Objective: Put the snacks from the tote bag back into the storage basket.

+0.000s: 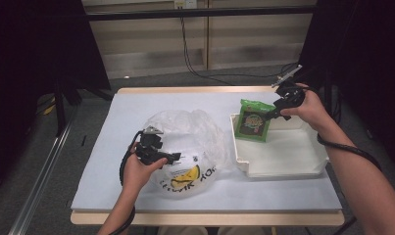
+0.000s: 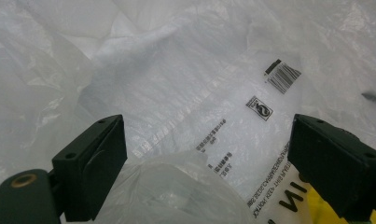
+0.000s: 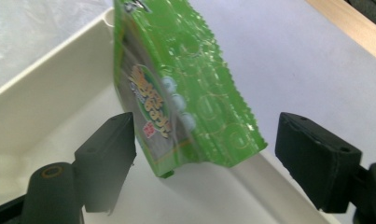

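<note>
Overhead camera faces forward-down — tool cameras close on bag (image 2: 185, 93), tray (image 3: 45, 93).

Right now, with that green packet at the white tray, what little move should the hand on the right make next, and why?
Probably draw the right gripper back and up. Its jaws stand apart with the green snack packet loose between them, leaning in the white tray, so it looks delivered. The left gripper waits open at the plastic bag.

Your materials, as they look: snack packet (image 3: 185, 88), glossy green plastic film with a crimped, serrated edge; tray (image 1: 288, 169), smooth off-white plastic, faint sheen; bag (image 1: 185, 129), thin translucent plastic film, crinkled (black and yellow print on it); table cover (image 1: 136, 110), matt pale sheet; table edge (image 1: 185, 90), light wood.
</note>
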Action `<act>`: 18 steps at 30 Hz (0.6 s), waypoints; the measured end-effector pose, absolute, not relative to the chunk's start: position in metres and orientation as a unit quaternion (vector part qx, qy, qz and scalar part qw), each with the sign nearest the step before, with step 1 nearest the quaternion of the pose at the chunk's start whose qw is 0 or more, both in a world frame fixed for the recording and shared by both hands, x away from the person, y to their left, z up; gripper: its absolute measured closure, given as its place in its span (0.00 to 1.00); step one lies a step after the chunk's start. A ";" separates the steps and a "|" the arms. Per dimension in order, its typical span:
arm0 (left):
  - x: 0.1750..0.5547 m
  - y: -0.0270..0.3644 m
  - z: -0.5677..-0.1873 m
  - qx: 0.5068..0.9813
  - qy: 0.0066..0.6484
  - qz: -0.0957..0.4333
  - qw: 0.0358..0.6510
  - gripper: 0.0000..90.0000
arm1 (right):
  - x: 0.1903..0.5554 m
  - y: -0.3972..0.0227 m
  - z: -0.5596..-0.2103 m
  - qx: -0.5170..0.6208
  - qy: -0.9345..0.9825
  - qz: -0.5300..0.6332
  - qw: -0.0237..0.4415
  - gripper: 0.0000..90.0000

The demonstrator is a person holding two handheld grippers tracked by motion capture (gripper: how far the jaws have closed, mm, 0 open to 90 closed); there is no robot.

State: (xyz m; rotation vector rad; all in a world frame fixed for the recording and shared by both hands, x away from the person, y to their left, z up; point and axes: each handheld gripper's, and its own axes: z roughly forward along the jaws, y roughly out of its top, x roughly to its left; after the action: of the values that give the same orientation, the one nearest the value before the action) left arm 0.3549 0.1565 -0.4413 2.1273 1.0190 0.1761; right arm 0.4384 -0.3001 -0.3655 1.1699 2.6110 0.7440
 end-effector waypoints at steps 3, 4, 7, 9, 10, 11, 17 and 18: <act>0.354 0.156 -0.441 0.832 0.397 0.066 0.382 0.13 | 0.430 -0.300 -0.363 0.396 0.877 0.255 0.098 0.20; 0.353 0.155 -0.441 0.832 0.396 0.065 0.382 0.13 | 0.427 -0.299 -0.362 0.399 0.875 0.257 0.097 0.19; 0.352 0.153 -0.440 0.832 0.394 0.066 0.385 0.13 | 0.419 -0.297 -0.363 0.399 0.873 0.264 0.097 0.17; 0.351 0.152 -0.438 0.833 0.392 0.065 0.385 0.13 | 0.413 -0.296 -0.364 0.401 0.871 0.269 0.095 0.16; 0.351 0.152 -0.439 0.832 0.392 0.065 0.388 0.13 | 0.410 -0.297 -0.365 0.403 0.871 0.265 0.096 0.15; 0.351 0.151 -0.439 0.832 0.391 0.066 0.388 0.13 | 0.408 -0.297 -0.366 0.404 0.869 0.268 0.096 0.15; 0.350 0.150 -0.436 0.839 0.382 0.067 0.382 0.13 | 0.392 -0.302 -0.367 0.410 0.863 0.279 0.094 0.14; 0.351 0.150 -0.436 0.840 0.381 0.065 0.381 0.13 | 0.388 -0.303 -0.367 0.412 0.862 0.282 0.092 0.14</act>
State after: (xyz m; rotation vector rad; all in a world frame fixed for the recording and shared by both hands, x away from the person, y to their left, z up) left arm 0.3508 0.1500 -0.4356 2.1448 0.9722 0.1658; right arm 0.3884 -0.3030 -0.3672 1.2230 2.5581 0.8375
